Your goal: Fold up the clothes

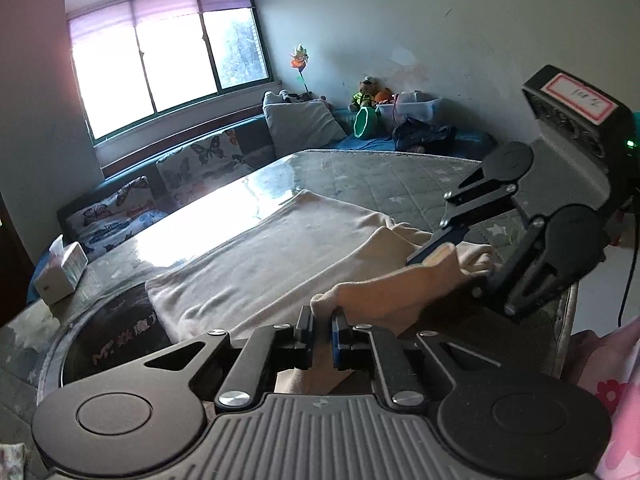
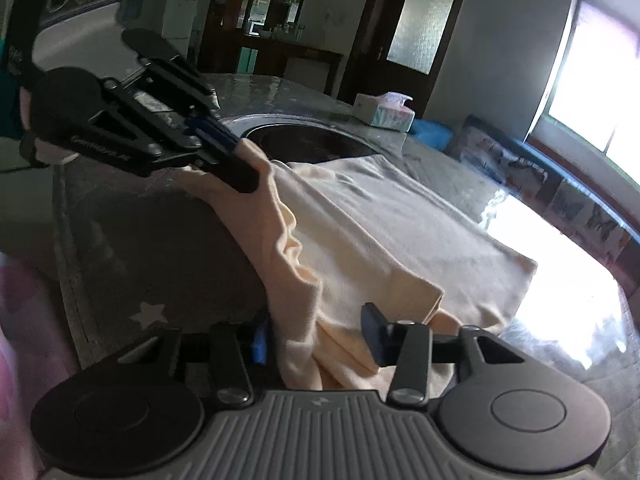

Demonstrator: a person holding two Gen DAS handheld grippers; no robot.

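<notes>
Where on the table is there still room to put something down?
Bare table lies beyond the cream garment, toward the far edge. There is another bare strip between the garment and the tissue box. It is crowded near the person, where the left gripper and the right gripper bunch the cloth.

dim room, window (image 1: 168,64) glare, fisheye-warped edges.

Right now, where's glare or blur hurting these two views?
Left wrist view: window blown out, glare patch on the table beside the beige garment. Right wrist view: window overexposed, glare on the table at right, foreground dim, slight motion blur.
</notes>
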